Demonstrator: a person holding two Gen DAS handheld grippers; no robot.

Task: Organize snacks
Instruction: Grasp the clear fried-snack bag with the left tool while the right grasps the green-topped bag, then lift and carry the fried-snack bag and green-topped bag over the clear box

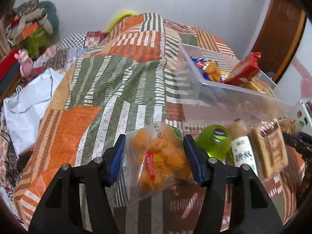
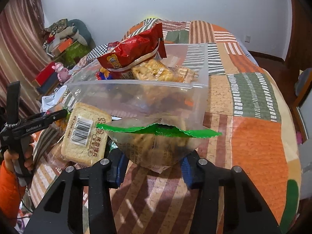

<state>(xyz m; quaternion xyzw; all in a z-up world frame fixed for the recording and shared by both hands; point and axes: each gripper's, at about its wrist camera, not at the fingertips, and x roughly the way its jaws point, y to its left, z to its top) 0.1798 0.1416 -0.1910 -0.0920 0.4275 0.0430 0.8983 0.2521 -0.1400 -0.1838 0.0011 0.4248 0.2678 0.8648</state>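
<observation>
Black claws [image 1: 154, 156] w/ blue pads, silver screws; "GenRobot.AI" mark; orange sleeve [image 2: 9, 191].

The lower snacks inside the clear bin [image 2: 136, 95] blur behind its frosted wall at centre frame. The green-sealed packet [image 2: 156, 142] hides the right gripper's blue pads at lower centre. A person's orange sleeve [image 2: 8, 191] is cut off at the left edge.
</observation>
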